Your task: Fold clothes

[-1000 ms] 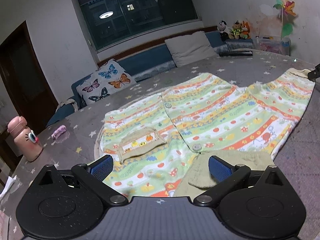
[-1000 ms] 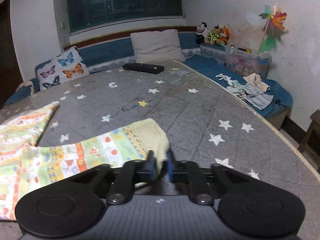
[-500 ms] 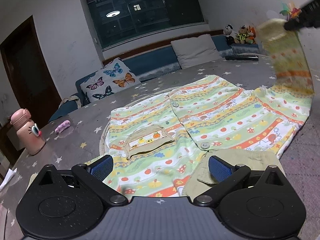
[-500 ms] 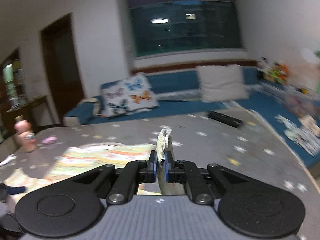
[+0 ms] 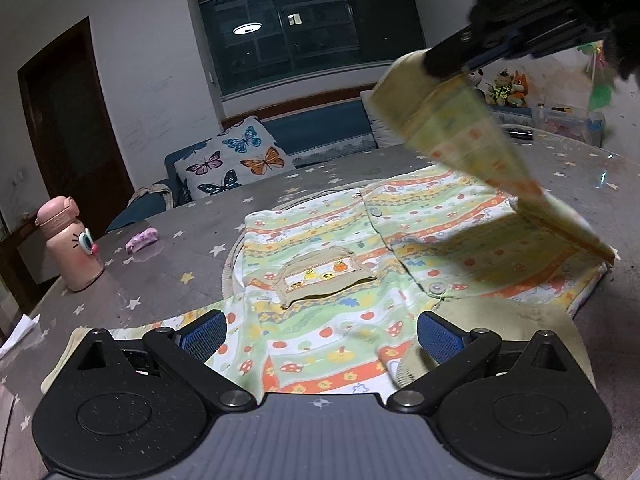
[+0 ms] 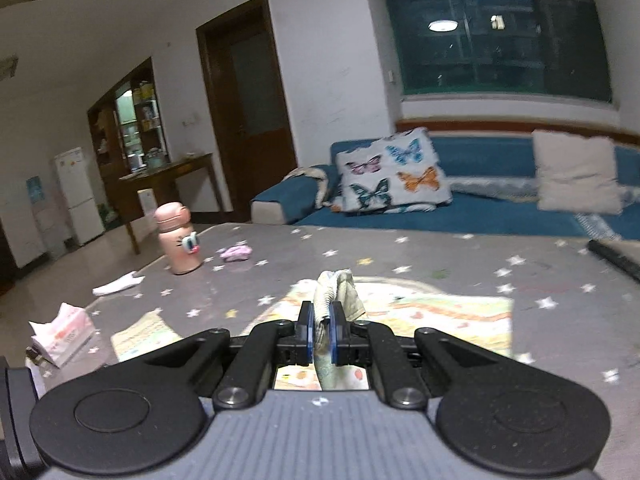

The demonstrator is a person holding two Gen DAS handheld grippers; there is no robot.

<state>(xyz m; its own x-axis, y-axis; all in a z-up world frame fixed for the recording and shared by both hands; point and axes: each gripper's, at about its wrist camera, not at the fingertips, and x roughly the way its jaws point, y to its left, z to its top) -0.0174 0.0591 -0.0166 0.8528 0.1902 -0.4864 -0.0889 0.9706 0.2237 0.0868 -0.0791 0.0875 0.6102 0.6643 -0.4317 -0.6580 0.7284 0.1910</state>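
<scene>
A child's patterned jacket with green, yellow and orange stripes lies spread on the grey star-print table, pocket up. My left gripper is open and empty, low over the jacket's near hem. My right gripper is shut on the cuff of the jacket's right sleeve. In the left wrist view it holds the sleeve high above the jacket's right half, the sleeve hanging down to the table's right side.
A pink bottle and a small pink cloth sit at the table's left. A tissue pack and paper lie near the left edge. A black remote lies at far right. Sofa with butterfly cushion behind.
My right gripper has lifted the sleeve cuff off the table, swung it up and to the left over the jacket, and turned to face left. My left gripper stays open near the hem.
</scene>
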